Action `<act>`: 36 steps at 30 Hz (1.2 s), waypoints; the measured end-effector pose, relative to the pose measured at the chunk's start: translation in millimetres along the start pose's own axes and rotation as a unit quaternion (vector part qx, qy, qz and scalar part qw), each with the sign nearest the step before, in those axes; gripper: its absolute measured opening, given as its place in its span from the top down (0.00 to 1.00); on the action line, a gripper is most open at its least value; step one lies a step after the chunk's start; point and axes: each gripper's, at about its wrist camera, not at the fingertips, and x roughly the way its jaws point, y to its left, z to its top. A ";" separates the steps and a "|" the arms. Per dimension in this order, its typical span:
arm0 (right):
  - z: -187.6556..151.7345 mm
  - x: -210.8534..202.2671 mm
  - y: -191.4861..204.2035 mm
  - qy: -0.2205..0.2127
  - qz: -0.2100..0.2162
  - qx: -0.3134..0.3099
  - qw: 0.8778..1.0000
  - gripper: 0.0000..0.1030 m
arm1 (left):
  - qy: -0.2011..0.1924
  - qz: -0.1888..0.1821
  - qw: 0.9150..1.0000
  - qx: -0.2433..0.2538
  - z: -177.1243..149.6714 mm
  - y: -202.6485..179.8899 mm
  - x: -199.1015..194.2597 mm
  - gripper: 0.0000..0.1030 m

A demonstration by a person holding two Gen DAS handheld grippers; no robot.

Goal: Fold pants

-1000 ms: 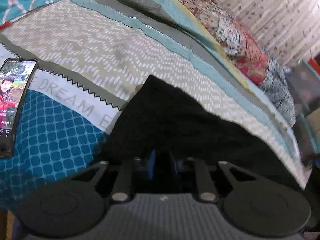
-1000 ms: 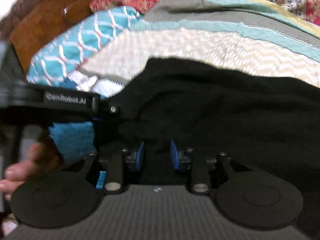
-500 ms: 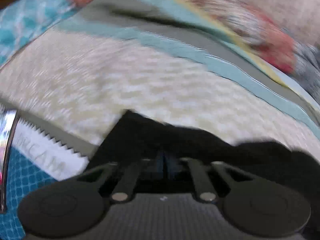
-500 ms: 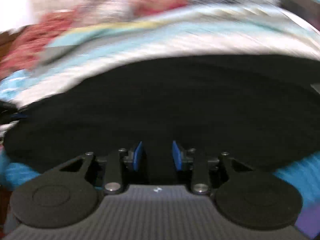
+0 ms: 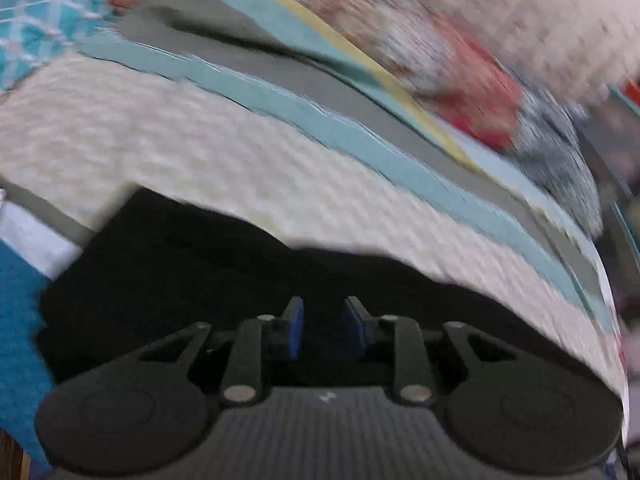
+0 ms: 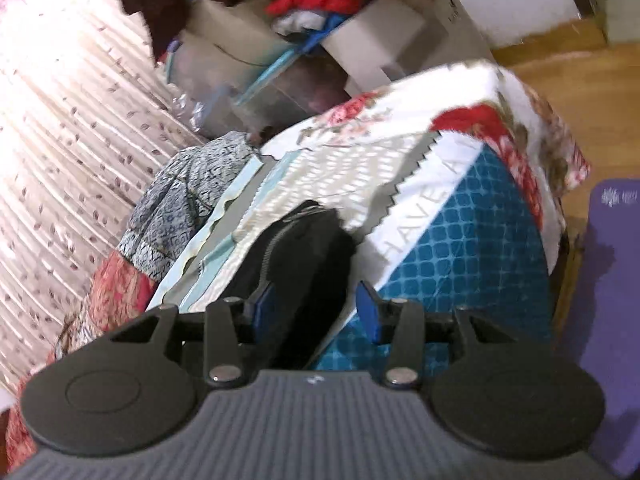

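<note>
Left wrist view: your left hand-held gripper [image 5: 323, 326] hung over the black pants [image 5: 192, 264], which lay on the patterned bedspread [image 5: 200, 148] of the bed. Its blue pads [image 5: 295, 327] stood a little apart and were opening, with dark cloth below them but nothing visibly pinched — half a second earlier they had been pressed together. The phone that lay at the left edge of this view a second earlier was gone from the frame, and the picture was blurred.

Right wrist view: your right hand-held gripper [image 6: 316, 312] had swung round — a second earlier it faced the pillow end and your other hand; now it looked along the bed toward the foot, a curtain [image 6: 60, 120], a heap of boxes and clothes [image 6: 320, 20], a wooden floor [image 6: 568, 68] and a purple mat [image 6: 612, 280]. Its jaws were opening and stood wider than before. A folded bundle of the pants [image 6: 304, 252] ran between the pads; the left pad [image 6: 265, 307] lay against the cloth, the right pad [image 6: 367, 307] stood clear of it, so you had no grip.
</note>
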 end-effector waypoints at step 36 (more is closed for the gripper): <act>-199.3 0.3 199.3 0.161 0.137 -0.581 0.786 0.35 | 0.113 -0.061 0.989 0.068 -68.6 -44.0 28.2 0.71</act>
